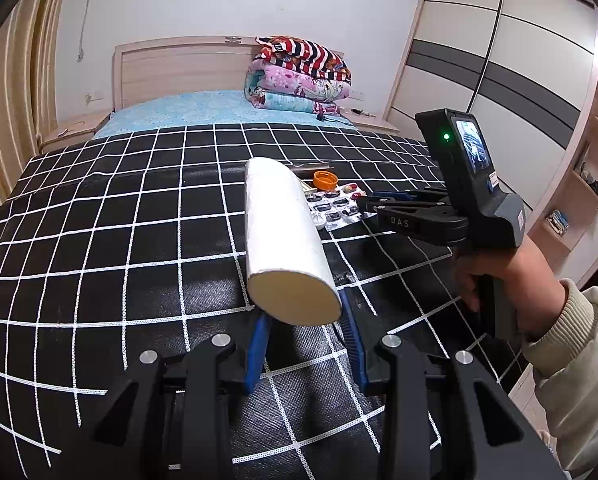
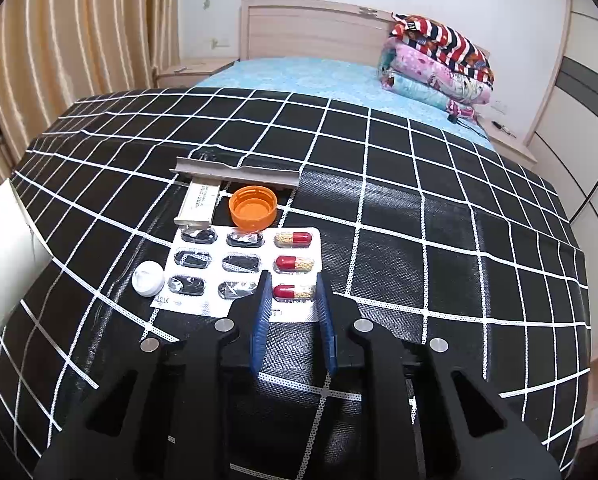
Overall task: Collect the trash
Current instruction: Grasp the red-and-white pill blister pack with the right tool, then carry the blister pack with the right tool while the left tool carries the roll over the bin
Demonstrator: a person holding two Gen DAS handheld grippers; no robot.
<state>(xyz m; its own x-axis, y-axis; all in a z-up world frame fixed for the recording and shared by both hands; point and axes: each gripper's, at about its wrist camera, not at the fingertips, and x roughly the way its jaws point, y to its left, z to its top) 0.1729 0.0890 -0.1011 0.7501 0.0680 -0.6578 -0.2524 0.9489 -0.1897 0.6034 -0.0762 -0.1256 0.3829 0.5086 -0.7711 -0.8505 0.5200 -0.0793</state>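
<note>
So the whole thing is happening on a bed (image 2: 419,240) covered with a black sheet with white grid lines, folded blankets (image 1: 299,76) stacked at the far end by the headboard.

Biggest item in play is the white cup (image 1: 287,240), some kind of tall foam or paper tube. The left tongs (image 1: 305,322) have it pinched between the blue pads at its near end, so it sticks out away from the camera with its long axis pointing far and slightly left. Looks like that's the bin for the trash, though that's my guess.

The trash itself sits just right of the cup: a blister pack (image 2: 245,270) with three red-and-yellow capsules left, its long side running near to far. Beyond it there's a small flat box (image 2: 199,204), a strip of cardboard (image 2: 235,174), an orange cap (image 2: 253,206), and a little white cap (image 2: 148,277) at the pack's left edge.

The right tongs (image 2: 291,296) are clearly the closer ones. They're partly open, holding nothing, with the fingers straddling the near right corner of the pack, right around the nearest capsule. I'd say closing there grabs the pack's edge; I can't tell if the pads are touching foil yet.
</note>
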